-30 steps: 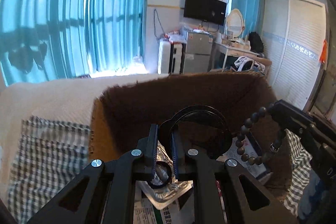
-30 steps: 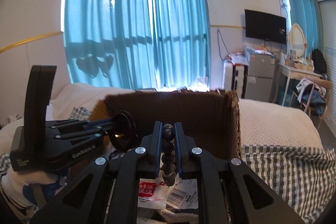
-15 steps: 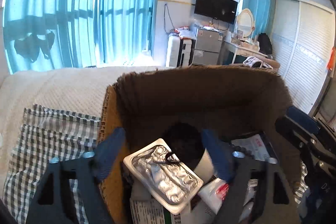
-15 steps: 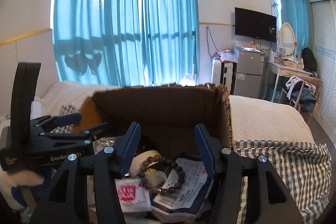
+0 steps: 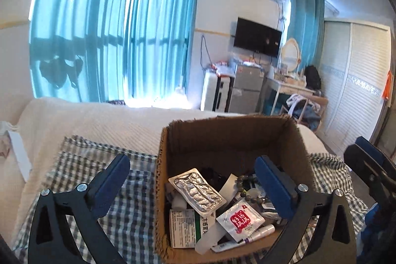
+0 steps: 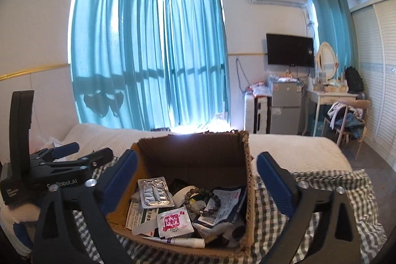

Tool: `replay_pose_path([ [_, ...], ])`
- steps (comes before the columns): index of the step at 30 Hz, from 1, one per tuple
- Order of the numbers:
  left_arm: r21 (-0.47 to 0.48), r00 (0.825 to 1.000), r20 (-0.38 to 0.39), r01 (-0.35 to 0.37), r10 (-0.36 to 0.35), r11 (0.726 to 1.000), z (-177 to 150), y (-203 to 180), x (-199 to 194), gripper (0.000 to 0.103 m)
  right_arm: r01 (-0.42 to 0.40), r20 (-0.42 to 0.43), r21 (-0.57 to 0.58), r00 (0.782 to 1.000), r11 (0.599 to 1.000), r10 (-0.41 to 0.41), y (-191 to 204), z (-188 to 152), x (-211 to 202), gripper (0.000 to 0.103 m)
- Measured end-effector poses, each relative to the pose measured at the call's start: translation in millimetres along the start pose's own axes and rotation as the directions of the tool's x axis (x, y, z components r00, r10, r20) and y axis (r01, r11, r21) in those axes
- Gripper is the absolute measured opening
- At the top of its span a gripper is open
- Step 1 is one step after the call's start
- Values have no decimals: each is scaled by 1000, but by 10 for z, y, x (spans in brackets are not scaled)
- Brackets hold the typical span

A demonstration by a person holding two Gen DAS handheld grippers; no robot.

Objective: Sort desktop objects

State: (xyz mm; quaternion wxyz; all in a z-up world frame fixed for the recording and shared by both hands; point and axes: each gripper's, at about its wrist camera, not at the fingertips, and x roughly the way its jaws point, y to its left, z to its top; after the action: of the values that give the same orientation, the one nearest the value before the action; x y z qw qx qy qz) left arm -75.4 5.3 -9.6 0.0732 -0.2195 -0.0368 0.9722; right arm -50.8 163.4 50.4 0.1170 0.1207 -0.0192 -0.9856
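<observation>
An open cardboard box (image 5: 230,137) (image 6: 195,147) stands on the checked cloth. It holds a silver blister pack (image 5: 196,189) (image 6: 154,192), a dark bead bracelet (image 6: 204,199) (image 5: 247,192), a white sachet with a red label (image 5: 240,218) (image 6: 174,220), a green-white medicine box (image 5: 188,227) and a small tube (image 6: 185,241). My left gripper (image 5: 198,184) is open and empty above the box. My right gripper (image 6: 198,177) is open and empty above it too. The left gripper also shows in the right wrist view (image 6: 74,157).
The grey-white checked cloth (image 5: 81,165) (image 6: 321,182) lies on a white bed (image 5: 99,118). Behind are teal curtains (image 6: 148,53), a wall television (image 6: 289,50), a small fridge (image 6: 284,108) and a dressing table with a chair (image 6: 346,110).
Both grippers opened: the left let go of the black round object, the right let go of the bead bracelet, which now lies in the box. Both have drawn back and up from the box.
</observation>
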Motion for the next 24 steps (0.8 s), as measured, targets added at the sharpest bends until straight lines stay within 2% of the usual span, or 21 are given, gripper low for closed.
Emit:
replay_pose_path([
  [5,26,998,60,-21,19,999,-41,-40,-395,103,10,41,0,999,1000,-10,12,36,-349,103],
  [11,45,994,94,-62,57,997,-58,-110,-743,103,39,66,-30,997,999,-37,115,21,-675,103],
  [18,49,994,94,-66,62,997,-163,-158,-1092,103,63,55,-84,997,994,-59,337,-173,-955,103],
  [24,41,995,82,-56,53,998,-378,-142,-1193,103,76,17,-90,997,993,-75,443,-393,-1019,103],
])
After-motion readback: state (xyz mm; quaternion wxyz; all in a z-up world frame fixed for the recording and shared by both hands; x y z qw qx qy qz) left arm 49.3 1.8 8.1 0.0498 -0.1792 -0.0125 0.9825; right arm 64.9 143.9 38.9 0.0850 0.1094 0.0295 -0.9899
